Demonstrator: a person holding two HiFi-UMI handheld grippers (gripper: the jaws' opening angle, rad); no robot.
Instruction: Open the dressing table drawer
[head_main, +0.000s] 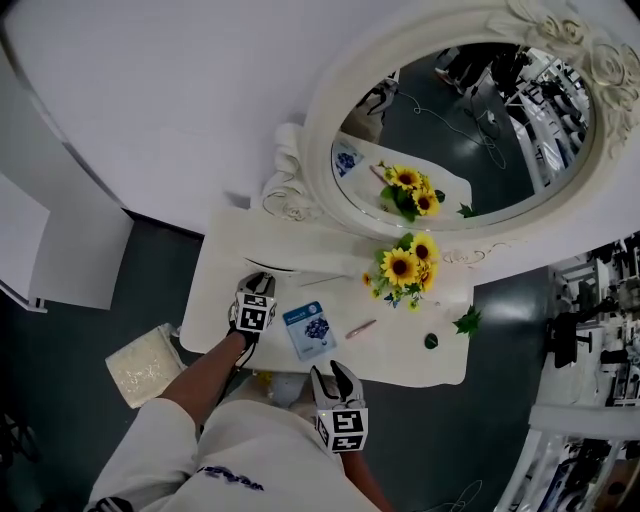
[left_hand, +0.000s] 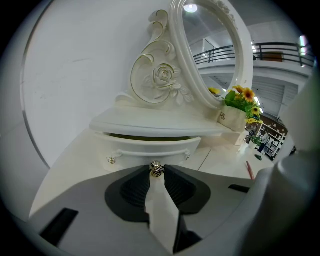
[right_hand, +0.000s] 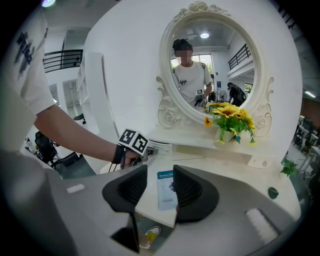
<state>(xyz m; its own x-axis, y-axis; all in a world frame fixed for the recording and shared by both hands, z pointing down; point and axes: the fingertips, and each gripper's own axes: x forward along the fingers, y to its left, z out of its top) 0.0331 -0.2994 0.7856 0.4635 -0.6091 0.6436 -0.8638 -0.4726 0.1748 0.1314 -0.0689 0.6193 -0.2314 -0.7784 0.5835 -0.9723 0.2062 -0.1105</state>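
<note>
**Pull stage, as I judge it.** My left gripper (left_hand: 157, 172) pinches the brass knob (left_hand: 156, 168) of the small curved drawer (left_hand: 150, 149) at 12 o'clock, which shows a slim dark gap under the shelf (left_hand: 150, 128). My right gripper (right_hand: 160, 188) hangs half-spread and empty. The next move calls for a straight, level pull towards 6 o'clock.

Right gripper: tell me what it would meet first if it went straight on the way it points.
Probably the blue packet lying on the dressing table, dead ahead between the right gripper's open fingers. Depth is unclear, so the table's front edge could come first.
</note>
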